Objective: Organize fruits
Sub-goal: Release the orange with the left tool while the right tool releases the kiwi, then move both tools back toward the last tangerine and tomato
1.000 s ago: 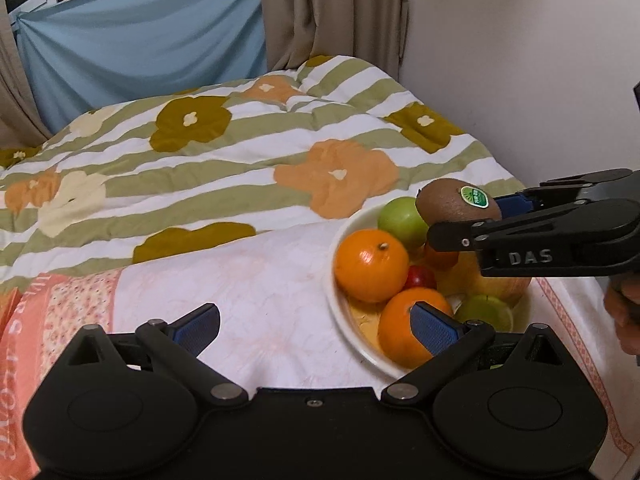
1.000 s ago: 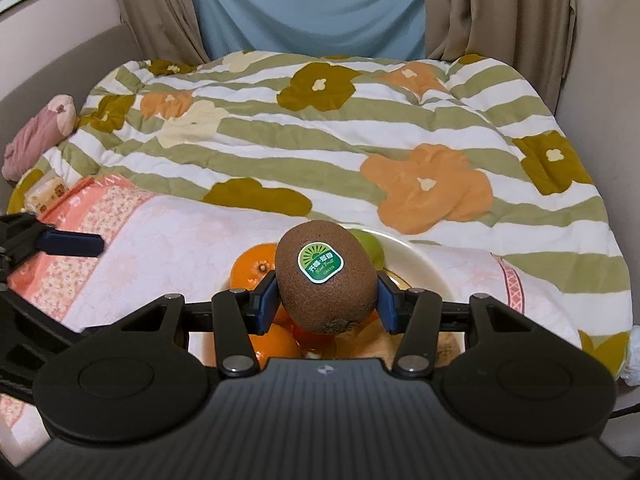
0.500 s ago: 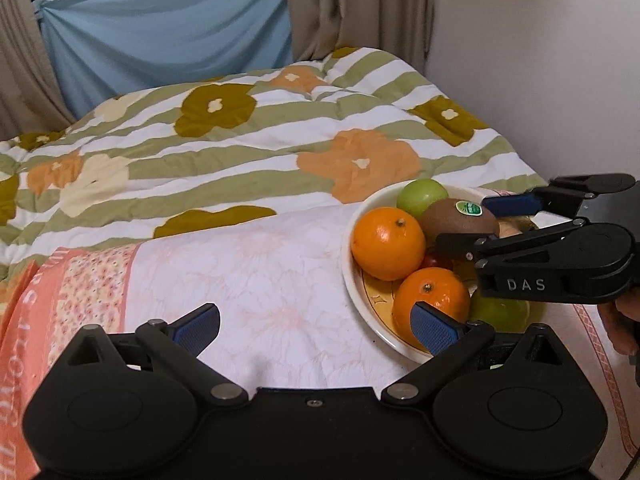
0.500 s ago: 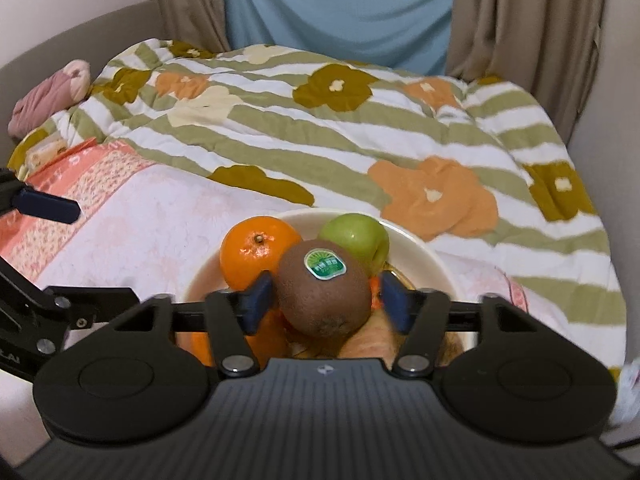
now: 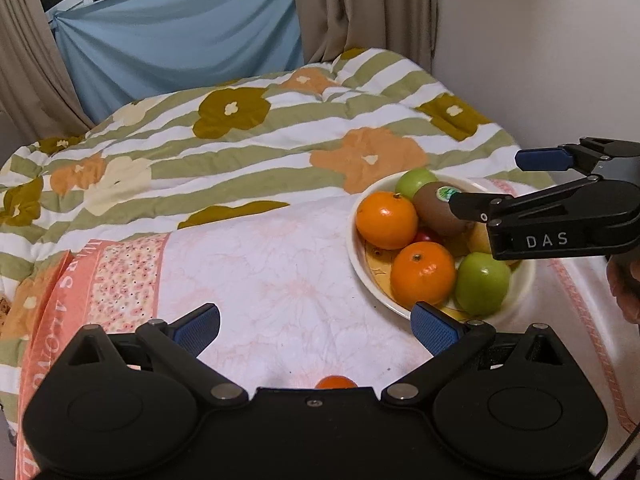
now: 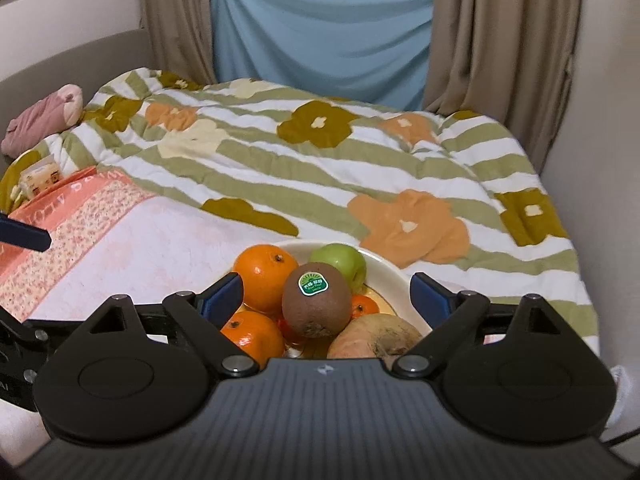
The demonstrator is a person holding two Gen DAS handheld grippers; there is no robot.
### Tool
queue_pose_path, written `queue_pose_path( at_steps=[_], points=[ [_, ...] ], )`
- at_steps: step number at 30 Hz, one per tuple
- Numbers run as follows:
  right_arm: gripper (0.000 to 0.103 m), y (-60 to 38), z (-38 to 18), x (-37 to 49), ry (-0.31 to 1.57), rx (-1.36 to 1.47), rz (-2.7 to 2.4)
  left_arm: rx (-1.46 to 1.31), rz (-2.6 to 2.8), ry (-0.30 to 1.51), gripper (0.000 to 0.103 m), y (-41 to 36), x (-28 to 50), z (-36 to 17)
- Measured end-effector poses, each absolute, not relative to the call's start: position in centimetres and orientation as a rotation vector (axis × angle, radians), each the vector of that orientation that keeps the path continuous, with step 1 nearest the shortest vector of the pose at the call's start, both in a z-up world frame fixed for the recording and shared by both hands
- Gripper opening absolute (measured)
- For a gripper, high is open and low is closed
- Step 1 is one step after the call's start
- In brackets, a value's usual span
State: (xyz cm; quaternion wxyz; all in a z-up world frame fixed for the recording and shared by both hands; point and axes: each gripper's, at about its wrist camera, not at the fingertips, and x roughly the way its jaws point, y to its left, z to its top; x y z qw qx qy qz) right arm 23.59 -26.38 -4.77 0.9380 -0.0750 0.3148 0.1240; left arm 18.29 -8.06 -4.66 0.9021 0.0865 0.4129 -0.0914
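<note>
Item: kiwi (image 6: 316,306), brown, with a green sticker on top; it sits in the cream bowl (image 6: 394,276) on the heap of fruit, between the two blue pads of your right gripper (image 6: 326,294) but touching neither, with a clear gap on each side. Your right jaws are opening and stand wide, holding nothing. Bowl contents around the kiwi: one orange (image 6: 265,278) to its left, a second orange (image 6: 253,338) lower left, a green apple (image 6: 340,262) just behind it, a small orange fruit (image 6: 364,306) at its right, and a pale reddish-tan fruit (image 6: 376,340) in front. From your left wrist view the same kiwi (image 5: 438,210) lies at the back of the bowl (image 5: 362,276), partly hidden by the right gripper's black finger (image 5: 484,206), with a second green apple (image 5: 482,282) at the near rim. Your left gripper (image 5: 316,328) hovers over the pink floral cloth (image 5: 256,272) just beside the bowl, jaws wide and empty. One more orange fruit (image 5: 335,382) peeks out below it on the cloth. The bowl rests on the cloth, over a striped flowered quilt (image 6: 320,168).
</note>
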Motion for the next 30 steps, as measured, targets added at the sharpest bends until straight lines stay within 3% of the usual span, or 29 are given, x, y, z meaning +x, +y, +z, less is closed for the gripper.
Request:
queue_pose_path(
  at_steps=[18, 30],
  points=[
    [0.103, -23.7, 2.3, 14.0, 0.579, -0.066, 0.106, 0.187, -0.186, 0.726, 0.103, -2.4, 10.8, -0.7],
    [0.103, -21.6, 1.7, 10.2, 0.612, -0.026, 0.095, 0.214, -0.286, 0.727, 0.103, -0.3, 7.3, -1.8]
  ],
)
